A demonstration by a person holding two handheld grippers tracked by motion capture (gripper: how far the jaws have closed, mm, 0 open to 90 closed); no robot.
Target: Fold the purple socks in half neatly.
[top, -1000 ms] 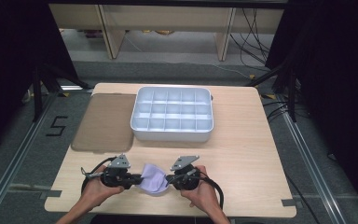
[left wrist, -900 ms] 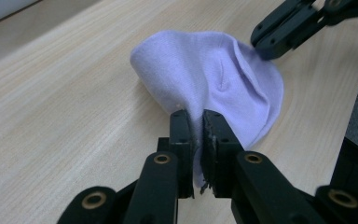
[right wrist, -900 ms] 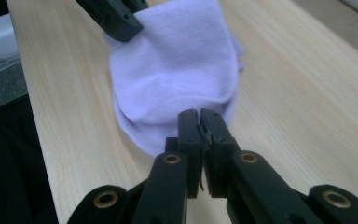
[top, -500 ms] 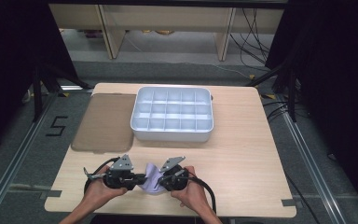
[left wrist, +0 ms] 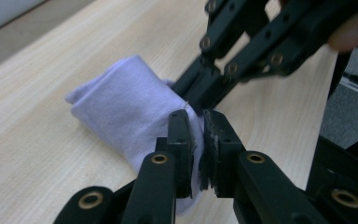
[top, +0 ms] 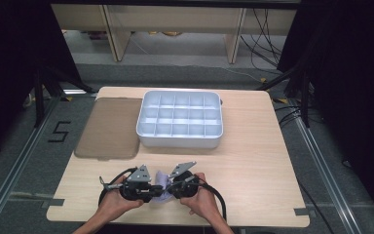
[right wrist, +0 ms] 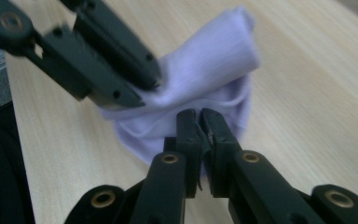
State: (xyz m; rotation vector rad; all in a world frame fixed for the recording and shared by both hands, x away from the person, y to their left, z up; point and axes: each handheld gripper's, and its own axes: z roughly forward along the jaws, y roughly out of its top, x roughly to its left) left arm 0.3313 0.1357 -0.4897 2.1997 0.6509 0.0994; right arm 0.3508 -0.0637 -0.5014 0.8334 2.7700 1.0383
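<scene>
A pale lilac sock (top: 161, 185) lies bunched on the wooden table near its front edge, between my two grippers. My left gripper (top: 153, 191) is shut on one end of the sock (left wrist: 135, 107), with cloth pinched between its jaws. From the other side my right gripper (top: 169, 190) is shut on the sock (right wrist: 209, 79) too, a thin fold of cloth caught in its jaws. In each gripper view the other gripper's black jaws reach in from above and meet the sock. Both grippers sit almost tip to tip.
A white compartment tray (top: 180, 139) with several empty cells stands at the middle of the table. A flat brown mat (top: 108, 127) lies to its left. Bare wood (top: 258, 165) stretches to the right of the hands.
The two grippers have come closer together, and the sock between them has bunched up from a spread shape into a small fold.
</scene>
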